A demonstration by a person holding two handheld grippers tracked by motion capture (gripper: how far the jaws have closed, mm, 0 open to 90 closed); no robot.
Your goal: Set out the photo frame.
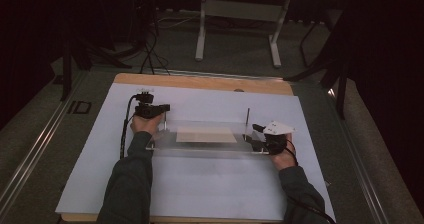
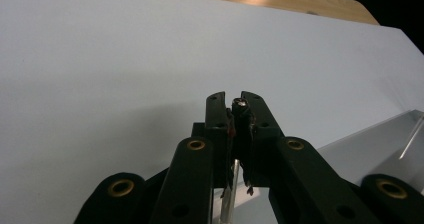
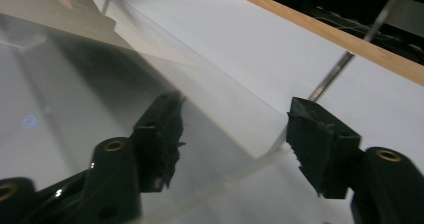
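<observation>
A clear acrylic plate (image 1: 200, 147) lies on the white sheet with a beige card (image 1: 206, 135) on it. A thin metal rod stands upright at each end: the left rod (image 1: 165, 123) and the right rod (image 1: 248, 116). My left gripper (image 1: 164, 108) is shut on the top of the left rod (image 2: 241, 104), which runs down between the jaws of the left gripper (image 2: 235, 101). My right gripper (image 1: 253, 136) stands open at the plate's right end. In the right gripper view, the right gripper (image 3: 235, 119) has the clear plate's corner (image 3: 260, 151) between its wide jaws, untouched, with the right rod (image 3: 332, 74) behind.
A white sheet (image 1: 200, 189) covers most of the wooden table (image 1: 200, 81). Bare sheet lies in front of and behind the plate. Beyond the table, on the floor, stand a desk frame's white legs (image 1: 201, 34) and dark stands with cables (image 1: 147, 49).
</observation>
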